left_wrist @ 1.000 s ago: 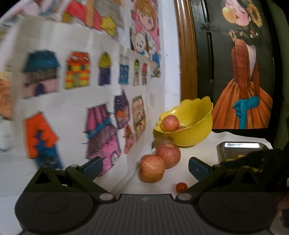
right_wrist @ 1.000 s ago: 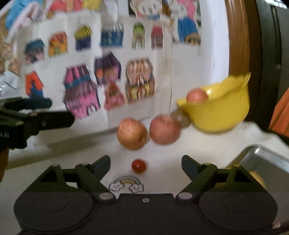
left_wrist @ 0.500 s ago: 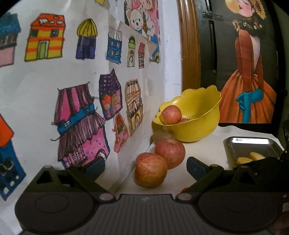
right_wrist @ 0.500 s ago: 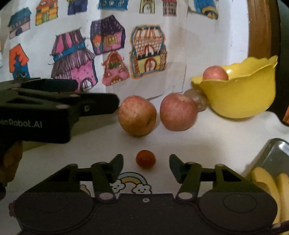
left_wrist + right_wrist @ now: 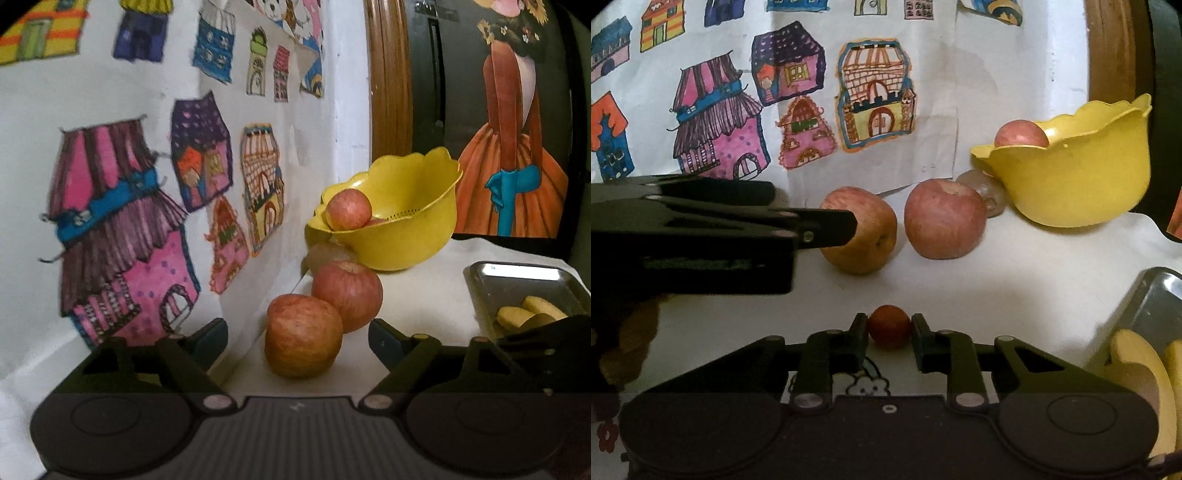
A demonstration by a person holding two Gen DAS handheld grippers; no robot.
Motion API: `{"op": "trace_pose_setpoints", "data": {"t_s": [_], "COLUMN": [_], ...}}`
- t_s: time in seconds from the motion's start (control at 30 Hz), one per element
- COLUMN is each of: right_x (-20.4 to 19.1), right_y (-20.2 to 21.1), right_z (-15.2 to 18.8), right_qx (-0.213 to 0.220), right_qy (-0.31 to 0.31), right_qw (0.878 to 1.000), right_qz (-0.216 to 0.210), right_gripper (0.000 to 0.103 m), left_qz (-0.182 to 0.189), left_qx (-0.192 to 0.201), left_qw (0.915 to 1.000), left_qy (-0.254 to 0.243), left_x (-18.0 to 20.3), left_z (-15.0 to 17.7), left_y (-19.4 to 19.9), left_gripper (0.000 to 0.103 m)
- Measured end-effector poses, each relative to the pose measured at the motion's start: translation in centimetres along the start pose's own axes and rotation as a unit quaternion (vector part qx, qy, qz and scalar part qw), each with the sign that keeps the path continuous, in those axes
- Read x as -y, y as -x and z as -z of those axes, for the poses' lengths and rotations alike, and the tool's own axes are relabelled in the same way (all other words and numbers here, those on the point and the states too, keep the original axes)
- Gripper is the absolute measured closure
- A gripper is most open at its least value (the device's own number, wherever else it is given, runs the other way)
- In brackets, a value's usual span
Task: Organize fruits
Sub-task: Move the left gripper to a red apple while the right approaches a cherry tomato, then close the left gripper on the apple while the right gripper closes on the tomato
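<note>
Two red apples lie on the white table by the wall, a near apple [image 5: 303,345] and a far apple [image 5: 347,295]. My left gripper [image 5: 297,334] is open, and the near apple sits between its fingertips without touching them. In the right wrist view the near apple [image 5: 864,230] is partly hidden behind a left finger [image 5: 827,227]. A small red cherry tomato [image 5: 889,328] rests on the table, and my right gripper [image 5: 890,328] is shut on it. A yellow bowl [image 5: 402,247] stands behind, with another apple [image 5: 348,209] in it.
A metal tray [image 5: 491,284] with yellow bananas [image 5: 1134,365] sits at the right. A wall with paper drawings of houses [image 5: 875,96] runs close along the left of the apples. A rainbow sticker [image 5: 868,384] lies under the right gripper. A dark painted panel [image 5: 517,110] stands behind the bowl.
My right gripper's fingers have closed in on the cherry tomato. My left gripper has moved forward, so the near apple now lies between its open fingers.
</note>
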State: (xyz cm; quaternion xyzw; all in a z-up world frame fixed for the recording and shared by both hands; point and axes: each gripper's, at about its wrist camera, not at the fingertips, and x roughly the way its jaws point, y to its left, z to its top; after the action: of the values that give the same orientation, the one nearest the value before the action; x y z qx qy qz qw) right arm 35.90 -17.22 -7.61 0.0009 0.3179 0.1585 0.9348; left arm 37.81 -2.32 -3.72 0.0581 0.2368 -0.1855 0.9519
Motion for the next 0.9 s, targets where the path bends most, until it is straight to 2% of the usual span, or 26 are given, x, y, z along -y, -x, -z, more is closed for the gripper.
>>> {"op": "trace_pose_setpoints", "data": {"t_s": [0.2, 0.4, 0.5, 0.57, 0.8, 0.9], "right_x": [0.2, 0.6, 0.6, 0.6, 0.5, 0.5], "right_y": [2.7, 3.4, 3.6, 3.9, 6.0, 7.4], "right_z": [0.6, 1.0, 1.2, 1.3, 1.2, 1.3], "right_qx": [0.007, 0.003, 0.005, 0.006, 0.024, 0.036], "right_qy": [0.011, 0.006, 0.005, 0.007, 0.014, 0.017], "right_qw": [1.0, 1.0, 1.0, 1.0, 1.0, 0.999], "right_qz": [-0.002, -0.004, -0.008, -0.01, -0.009, -0.005], "right_gripper": [0.076, 0.076, 0.076, 0.076, 0.076, 0.076], "left_qz": [-0.003, -0.009, -0.012, -0.02, -0.028, -0.02], "left_qx": [-0.018, -0.03, -0.038, -0.043, -0.04, -0.04], "left_qw": [0.9998, 0.9995, 0.9992, 0.9989, 0.9984, 0.9984], "left_qy": [0.001, 0.01, 0.01, 0.009, 0.027, 0.034], "left_x": [0.5, 0.6, 0.8, 0.9, 0.6, 0.5], "left_z": [0.2, 0.2, 0.2, 0.3, 0.4, 0.7], "left_y": [-2.0, -3.5, -4.3, -4.8, -5.0, -4.3], "left_gripper": [0.023, 0.029, 0.034, 0.042, 0.046, 0.046]}}
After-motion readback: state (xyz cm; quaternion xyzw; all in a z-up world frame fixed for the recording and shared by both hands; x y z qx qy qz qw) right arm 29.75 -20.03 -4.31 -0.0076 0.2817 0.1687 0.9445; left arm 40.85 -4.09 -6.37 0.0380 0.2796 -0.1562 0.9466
